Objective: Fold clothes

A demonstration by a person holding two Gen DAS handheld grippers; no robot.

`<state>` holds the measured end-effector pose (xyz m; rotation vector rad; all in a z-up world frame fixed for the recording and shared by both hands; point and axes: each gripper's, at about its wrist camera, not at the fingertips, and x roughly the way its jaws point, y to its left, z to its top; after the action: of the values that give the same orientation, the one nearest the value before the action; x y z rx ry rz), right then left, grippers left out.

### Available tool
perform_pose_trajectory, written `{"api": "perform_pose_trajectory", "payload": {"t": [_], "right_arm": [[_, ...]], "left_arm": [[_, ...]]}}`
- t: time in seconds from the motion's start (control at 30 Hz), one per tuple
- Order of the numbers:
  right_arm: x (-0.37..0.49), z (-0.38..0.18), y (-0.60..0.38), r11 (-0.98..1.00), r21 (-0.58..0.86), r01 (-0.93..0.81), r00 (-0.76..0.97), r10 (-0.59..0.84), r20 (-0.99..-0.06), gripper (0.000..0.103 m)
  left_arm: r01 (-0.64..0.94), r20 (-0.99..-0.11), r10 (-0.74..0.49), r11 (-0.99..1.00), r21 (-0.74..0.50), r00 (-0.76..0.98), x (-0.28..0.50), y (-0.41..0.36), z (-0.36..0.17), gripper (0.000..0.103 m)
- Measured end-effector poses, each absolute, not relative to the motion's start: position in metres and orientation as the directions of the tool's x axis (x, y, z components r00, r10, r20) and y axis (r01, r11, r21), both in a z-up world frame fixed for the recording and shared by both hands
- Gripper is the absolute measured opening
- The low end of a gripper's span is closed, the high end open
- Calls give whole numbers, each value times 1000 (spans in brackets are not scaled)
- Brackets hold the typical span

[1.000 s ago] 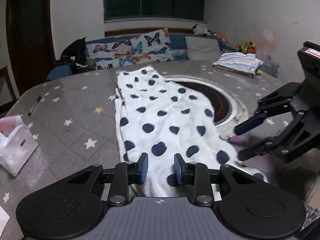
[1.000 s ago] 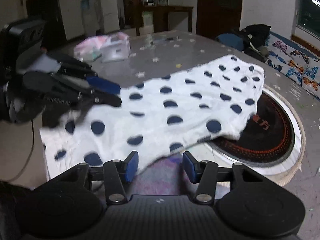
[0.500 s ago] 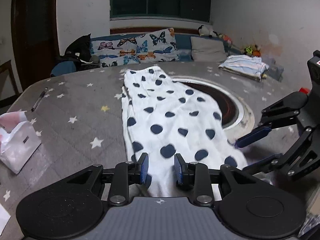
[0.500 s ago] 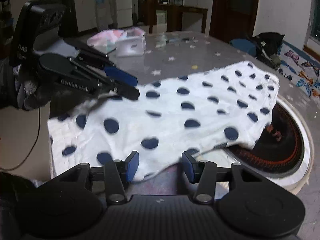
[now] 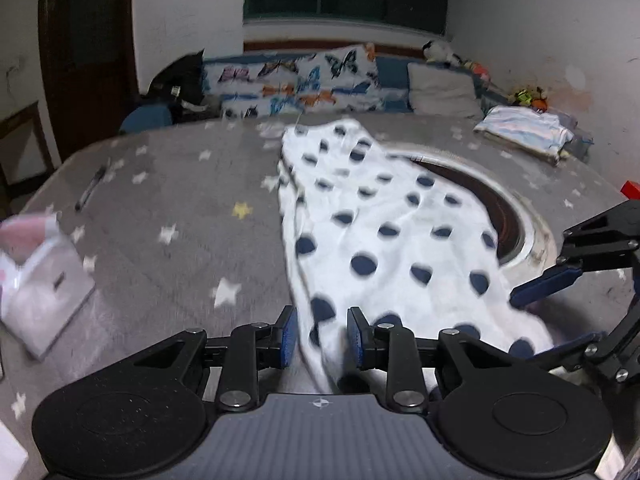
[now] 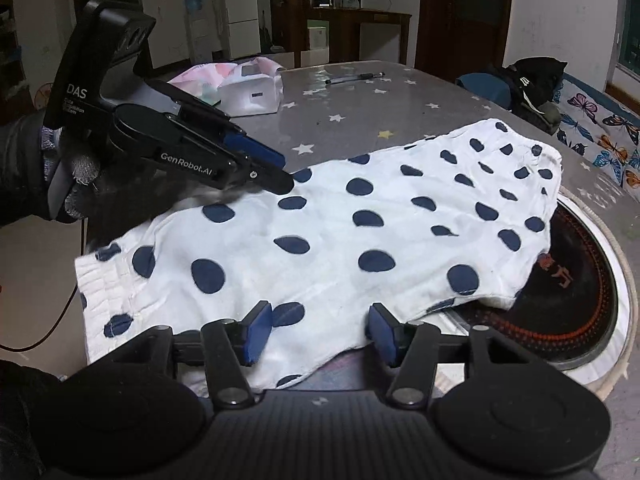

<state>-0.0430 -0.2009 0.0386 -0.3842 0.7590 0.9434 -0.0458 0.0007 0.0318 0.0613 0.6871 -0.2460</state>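
Note:
A white cloth with dark blue dots (image 5: 400,248) (image 6: 360,248) lies flat on the grey star-print table (image 5: 172,216) (image 6: 380,100), partly over a round dark hotplate (image 5: 508,216) (image 6: 580,272). My left gripper (image 5: 322,336) (image 6: 282,174) is open, and the cloth's long side edge runs between its jaws without the pads pressing on it. My right gripper (image 6: 318,332) (image 5: 524,322) straddles the opposite edge. Its jaws are opening, with cloth between them but not pinched. One end of the cloth hangs slightly over the table's edge.
A white tissue pack (image 5: 40,280) (image 6: 252,96) and a pen (image 5: 90,190) (image 6: 354,77) lie on the table beyond the cloth. A folded stack of clothes (image 5: 524,130) sits at the far right. A gloved hand (image 6: 80,176) holds the left gripper. A butterfly-cushion sofa (image 5: 304,84) lies behind.
The left gripper has slid along the cloth's far edge, and that view is now blurred. The right jaws have spread wider, and the cloth's near edge now lies between them.

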Motion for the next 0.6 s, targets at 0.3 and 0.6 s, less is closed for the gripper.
{"api": "perform_pose_trajectory", "payload": {"t": [0.3,0.6], "right_arm": [[11,39,-208,648,20,-761,447,548,-707,58],[41,42,-225,679,55,-732,454,546,-704,64]], "left_arm": [[280,-681,-201,960,7,704,-2,-15,20,30],[257,-674,-186,966,6,714,18,-5,29,31]]}}
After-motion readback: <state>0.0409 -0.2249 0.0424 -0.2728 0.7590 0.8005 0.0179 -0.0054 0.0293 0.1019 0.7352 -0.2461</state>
